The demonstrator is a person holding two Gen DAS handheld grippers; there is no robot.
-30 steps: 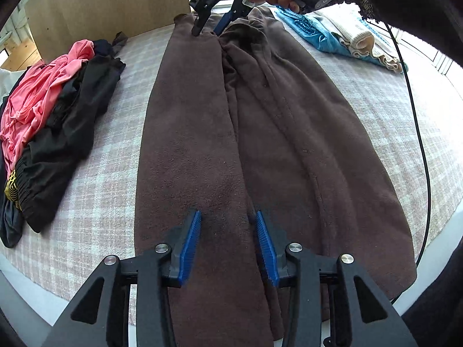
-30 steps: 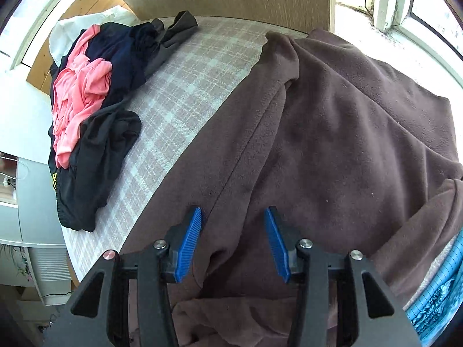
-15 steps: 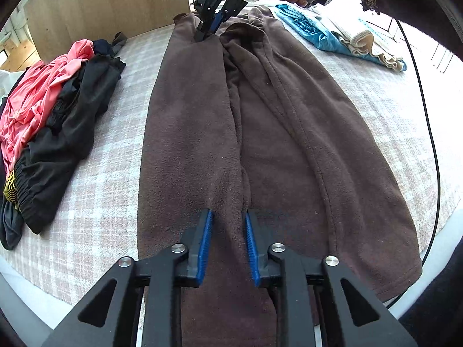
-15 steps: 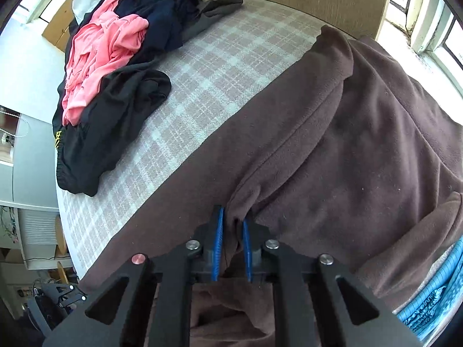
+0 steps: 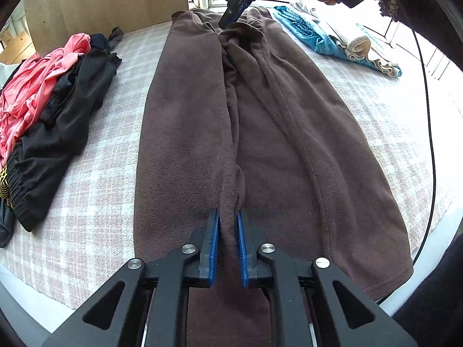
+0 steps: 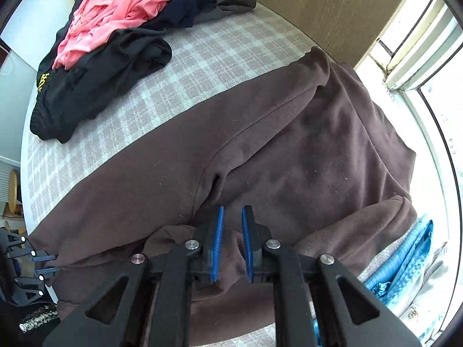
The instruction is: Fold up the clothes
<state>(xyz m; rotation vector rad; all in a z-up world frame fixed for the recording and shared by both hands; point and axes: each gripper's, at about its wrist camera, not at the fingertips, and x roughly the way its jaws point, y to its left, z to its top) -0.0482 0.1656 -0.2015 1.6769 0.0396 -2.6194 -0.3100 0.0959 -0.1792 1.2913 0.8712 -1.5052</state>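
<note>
The left wrist camera sat just behind the left hand-held gripper (image 5: 228, 231), looking steeply down and forward along the brown trousers (image 5: 188, 133) towards the window, with the right hand-held gripper (image 5: 228, 20) at the far end. The right wrist camera sat just behind the right hand-held gripper (image 6: 232, 231), very near the cloth, looking almost straight down. The left hand-held gripper (image 6: 47, 263) showed at its lower left edge. Both views shared the trousers (image 6: 303, 150), the checked bed (image 5: 95, 217), the clothes pile (image 5: 40, 110) left of the fingers, and the blue cloth (image 5: 306, 37) on the right.
</note>
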